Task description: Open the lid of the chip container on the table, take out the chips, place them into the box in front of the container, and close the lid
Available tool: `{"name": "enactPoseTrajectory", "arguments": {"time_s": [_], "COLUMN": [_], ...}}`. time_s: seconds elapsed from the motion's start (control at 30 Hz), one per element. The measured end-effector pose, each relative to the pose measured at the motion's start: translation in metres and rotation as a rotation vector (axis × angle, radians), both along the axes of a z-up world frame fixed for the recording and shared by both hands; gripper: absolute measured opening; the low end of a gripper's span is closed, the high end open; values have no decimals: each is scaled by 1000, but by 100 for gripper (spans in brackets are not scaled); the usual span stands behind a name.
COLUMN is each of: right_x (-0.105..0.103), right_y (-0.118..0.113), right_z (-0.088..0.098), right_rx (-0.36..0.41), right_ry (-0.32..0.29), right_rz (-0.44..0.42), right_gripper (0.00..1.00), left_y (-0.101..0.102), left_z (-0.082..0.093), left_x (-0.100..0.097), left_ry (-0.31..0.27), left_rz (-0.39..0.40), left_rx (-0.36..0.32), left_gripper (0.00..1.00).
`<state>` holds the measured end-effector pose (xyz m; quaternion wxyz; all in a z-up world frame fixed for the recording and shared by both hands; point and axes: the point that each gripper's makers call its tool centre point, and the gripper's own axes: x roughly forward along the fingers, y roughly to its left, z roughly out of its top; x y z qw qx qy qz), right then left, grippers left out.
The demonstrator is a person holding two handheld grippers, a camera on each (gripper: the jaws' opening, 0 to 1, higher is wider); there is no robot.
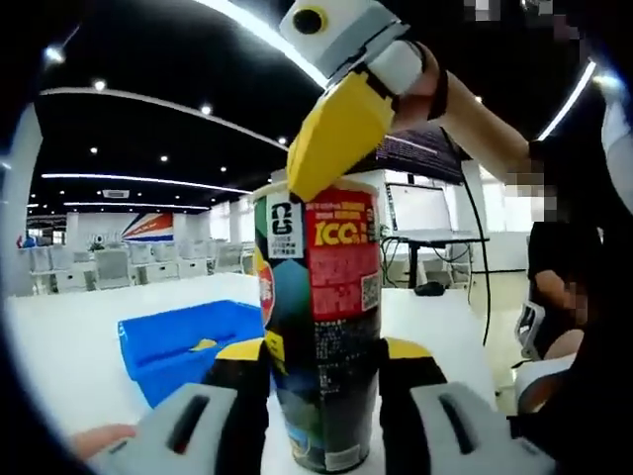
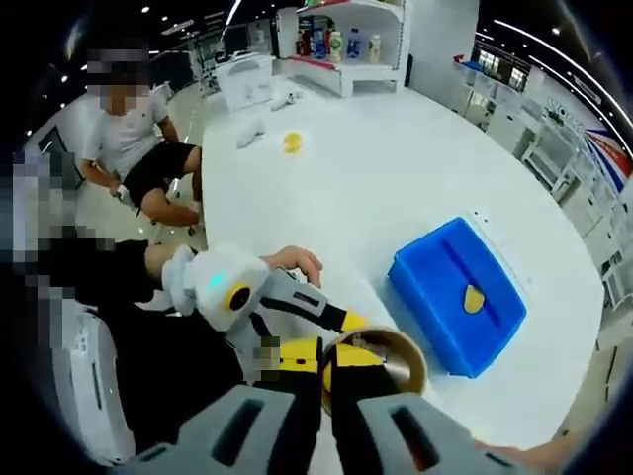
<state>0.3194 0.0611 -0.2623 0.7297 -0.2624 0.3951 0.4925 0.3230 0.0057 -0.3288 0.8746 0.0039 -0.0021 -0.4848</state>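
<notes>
The chip container (image 1: 326, 297) stands upright on the white table (image 2: 396, 168), and my left gripper (image 1: 324, 351) is shut on its lower body. From above, the can's mouth (image 2: 406, 346) shows open with no lid on it. My right gripper (image 2: 326, 356) comes down at the left of that rim, jaws pressed together; whether anything sits between them is hidden. In the left gripper view its yellow tips (image 1: 297, 183) touch the can's top edge. The blue box (image 2: 435, 297) lies beside the can with one yellow chip (image 2: 474, 298) inside, also visible as box (image 1: 178, 336) and chip (image 1: 203, 345).
A small yellow object (image 2: 292, 142) and white items (image 2: 252, 132) lie far across the table. A seated person (image 2: 138, 139) is beyond the table's edge, and a shelf with bottles (image 2: 346, 45) stands behind. A laptop (image 1: 420, 213) sits on a desk past the can.
</notes>
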Motion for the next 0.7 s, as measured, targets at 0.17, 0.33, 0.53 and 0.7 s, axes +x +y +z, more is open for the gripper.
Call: {"name": "enactPoseTrajectory", "arguments": {"time_s": [0.17, 0.33, 0.53, 0.7], "right_x": [-1, -1, -2, -3], "right_y": [-2, -6, -8, -9], "right_z": [0, 0, 1, 1], "right_rx": [20, 33, 39, 59], "right_ry": [4, -6, -13, -25], "right_rz": [-10, -16, -24, -25], "right_gripper": [2, 2, 2, 3], "left_y": [-3, -5, -8, -9], "left_z": [-1, -1, -1, -1], "left_x": [-1, 4, 4, 4], "left_ry": [11, 14, 14, 11], "left_rz": [5, 14, 2, -1], "left_rx": [-5, -5, -7, -8], "left_gripper": [44, 44, 44, 44]}}
